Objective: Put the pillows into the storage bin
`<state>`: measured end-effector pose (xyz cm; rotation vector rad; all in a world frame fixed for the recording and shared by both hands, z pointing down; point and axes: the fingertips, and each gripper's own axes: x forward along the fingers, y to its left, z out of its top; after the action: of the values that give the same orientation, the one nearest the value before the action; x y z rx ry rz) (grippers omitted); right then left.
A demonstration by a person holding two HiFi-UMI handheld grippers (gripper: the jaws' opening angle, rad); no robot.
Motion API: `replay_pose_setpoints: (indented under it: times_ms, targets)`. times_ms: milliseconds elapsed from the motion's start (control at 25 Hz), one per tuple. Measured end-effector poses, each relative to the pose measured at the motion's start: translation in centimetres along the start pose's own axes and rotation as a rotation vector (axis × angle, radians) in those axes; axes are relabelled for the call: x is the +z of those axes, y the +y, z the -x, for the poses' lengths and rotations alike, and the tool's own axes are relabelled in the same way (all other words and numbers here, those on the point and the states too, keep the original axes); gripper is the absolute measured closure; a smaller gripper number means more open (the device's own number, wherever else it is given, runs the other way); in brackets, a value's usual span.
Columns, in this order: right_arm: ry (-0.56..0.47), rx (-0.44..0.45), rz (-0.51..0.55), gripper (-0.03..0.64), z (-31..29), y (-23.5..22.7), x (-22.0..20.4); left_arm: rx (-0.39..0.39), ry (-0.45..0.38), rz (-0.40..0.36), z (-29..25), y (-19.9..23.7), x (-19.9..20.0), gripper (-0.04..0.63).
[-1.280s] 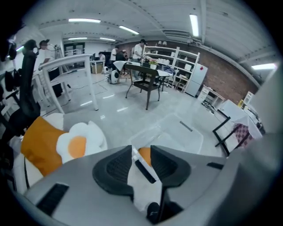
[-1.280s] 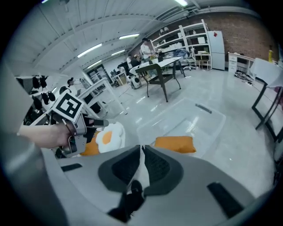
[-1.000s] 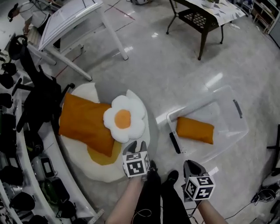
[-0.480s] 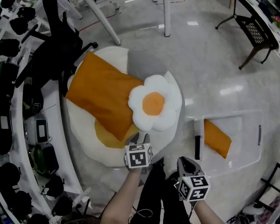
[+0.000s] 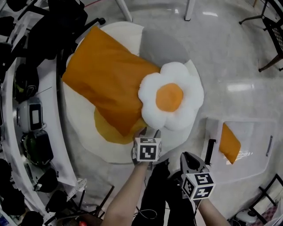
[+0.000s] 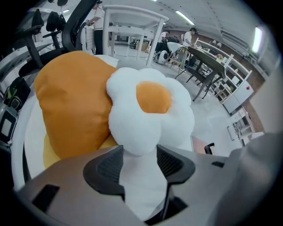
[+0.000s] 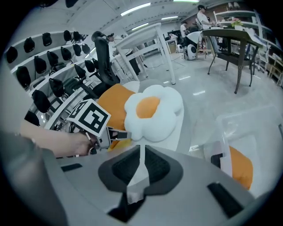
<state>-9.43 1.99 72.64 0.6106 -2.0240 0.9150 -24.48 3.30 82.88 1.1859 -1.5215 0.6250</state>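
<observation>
A white flower pillow [image 5: 170,99] with an orange centre lies half on a large orange pillow [image 5: 106,84]; both rest on a big fried-egg cushion [image 5: 84,128] on the floor. My left gripper [image 5: 149,132] sits at the flower pillow's near edge. Its jaws are opening, and a white petal [image 6: 132,139] reaches between the tips without being pinched. My right gripper [image 5: 188,156] hangs shut and empty, nearer to me. The clear storage bin [image 5: 261,132] stands at the right with a second orange pillow [image 5: 230,143] inside.
A black office chair [image 5: 66,26] stands at the upper left. A curved shelf [image 5: 31,119] with helmets and devices runs down the left side. White table legs [image 5: 190,9] stand beyond the cushion, a dark table [image 5: 274,39] at the far right.
The left gripper has come up to the flower pillow's near petal and its jaws have spread. The view has swung left, so the bin now sits at the right edge.
</observation>
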Motion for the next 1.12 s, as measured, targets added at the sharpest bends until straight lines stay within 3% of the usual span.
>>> replay_pose_setpoints:
  times_ms: [200,440,760,1120]
  targets:
    - [0.004,-0.002,0.039,0.584,-2.3,-0.5,0.8,0.012,0.049,-0.039,-2.8,1.0,0.0,0.356]
    - [-0.014,-0.016,0.009,0.584,-3.2,-0.6,1.4,0.016,0.105,-0.083,-5.0,1.5,0.2,0.348]
    - [-0.028,-0.024,-0.024,0.586,-1.5,-0.6,1.5,0.032,0.092,-0.113,-3.9,0.7,1.2,0.519]
    - [-0.059,-0.064,-0.070,0.586,3.6,-1.1,2.0,-0.011,0.045,-0.172,2.7,-2.3,3.1,0.548]
